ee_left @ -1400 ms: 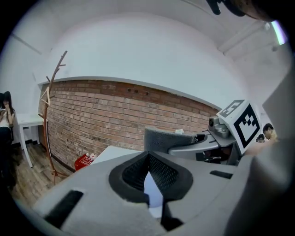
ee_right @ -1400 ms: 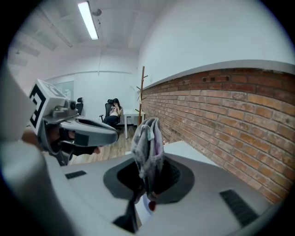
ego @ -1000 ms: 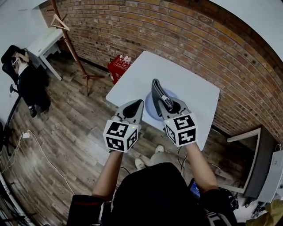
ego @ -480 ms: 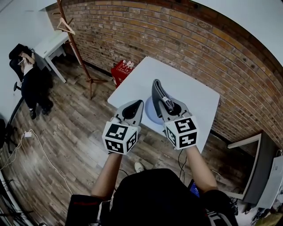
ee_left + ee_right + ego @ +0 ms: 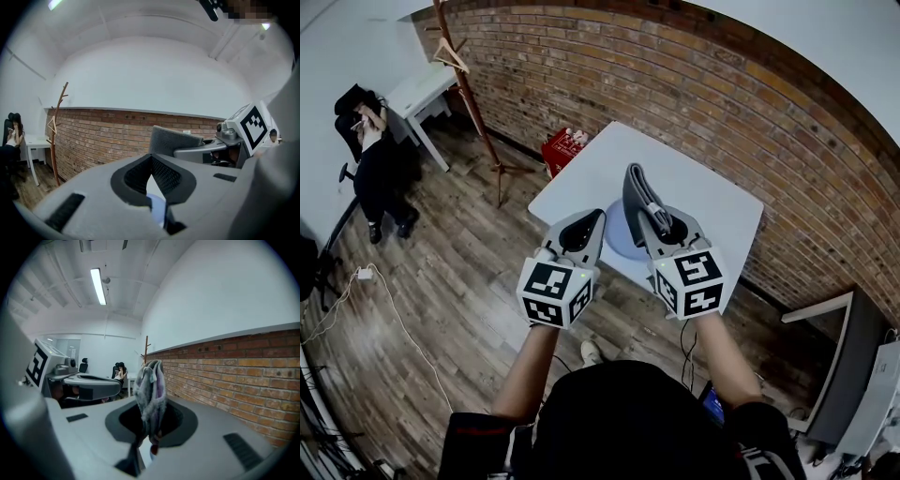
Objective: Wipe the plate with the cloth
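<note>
Right tool (image 5: 655, 225) is clamped on the folded grey cloth (image 5: 639, 192). In the right gripper view the cloth (image 5: 150, 390) stands up out of the closed jaws of the tool (image 5: 149, 430), with purple showing on one fold and its free end in open air against the brick wall (image 5: 243, 380).

Left tool (image 5: 595, 221) is closed and empty. The left gripper view shows its jaws (image 5: 151, 160) meeting at the tips with nothing between the pads. Through the wedge below them a bit of white bench and the pale blue plate (image 5: 157, 209) show.

The plate (image 5: 618, 240) sits on the white bench (image 5: 708, 202), near the edge closest to the person. In the head view it shows between the two tools, partly covered by both. The cloth overlaps the plate's right side in that view but is held up off it. Neither tool touches the plate.

The tools are side by side and close, with marker cubes toward the person. The left gripper view shows the right tool and cloth (image 5: 171, 139) just to its right.

Background:
- Red crate (image 5: 565, 148) on the wood floor beside the bench's far-left corner.
- Wooden coat stand (image 5: 472, 98) to the left of the crate.
- Small white desk (image 5: 420, 88) in the corner.
- Person seated (image 5: 380, 155) at far left.
</note>
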`<act>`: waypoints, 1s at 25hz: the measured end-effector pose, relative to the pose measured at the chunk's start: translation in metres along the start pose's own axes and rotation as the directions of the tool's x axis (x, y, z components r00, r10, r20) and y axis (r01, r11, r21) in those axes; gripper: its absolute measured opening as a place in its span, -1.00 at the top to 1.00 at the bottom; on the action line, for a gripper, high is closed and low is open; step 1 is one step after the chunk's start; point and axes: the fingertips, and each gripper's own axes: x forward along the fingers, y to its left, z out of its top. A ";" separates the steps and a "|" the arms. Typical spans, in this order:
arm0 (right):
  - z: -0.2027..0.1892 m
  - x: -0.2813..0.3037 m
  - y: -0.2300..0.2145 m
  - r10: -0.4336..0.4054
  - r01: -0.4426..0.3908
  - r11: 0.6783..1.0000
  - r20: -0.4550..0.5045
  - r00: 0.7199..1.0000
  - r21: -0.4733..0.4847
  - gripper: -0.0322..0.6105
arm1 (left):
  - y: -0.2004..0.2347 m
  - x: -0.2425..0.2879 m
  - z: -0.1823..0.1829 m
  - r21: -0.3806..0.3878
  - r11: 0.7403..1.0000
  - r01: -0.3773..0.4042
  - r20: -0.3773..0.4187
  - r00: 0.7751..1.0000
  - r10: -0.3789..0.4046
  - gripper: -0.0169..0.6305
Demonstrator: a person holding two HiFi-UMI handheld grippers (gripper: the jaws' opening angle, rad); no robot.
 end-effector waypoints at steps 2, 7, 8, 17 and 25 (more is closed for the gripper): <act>0.001 -0.008 0.001 0.006 -0.006 1.000 0.005 1.000 0.000 0.74 | -0.007 -0.004 0.003 0.004 1.000 -0.008 0.004 1.000 0.008 0.89; -0.001 -0.031 0.006 0.024 -0.024 1.000 0.019 1.000 0.003 0.74 | -0.026 -0.017 0.006 0.006 0.999 -0.031 0.021 0.999 0.031 0.89; -0.002 -0.036 0.007 0.025 -0.026 1.000 0.022 0.999 0.005 0.74 | -0.030 -0.020 0.006 0.004 0.999 -0.036 0.022 0.999 0.036 0.89; -0.016 -0.077 0.010 0.039 -0.039 0.999 0.020 0.999 0.004 0.74 | -0.069 -0.039 0.003 0.011 0.998 -0.057 0.028 0.998 0.056 0.89; -0.023 -0.104 0.011 0.050 -0.050 0.999 0.038 0.998 0.012 0.74 | -0.089 -0.050 0.000 0.010 0.997 -0.076 0.032 0.997 0.075 0.89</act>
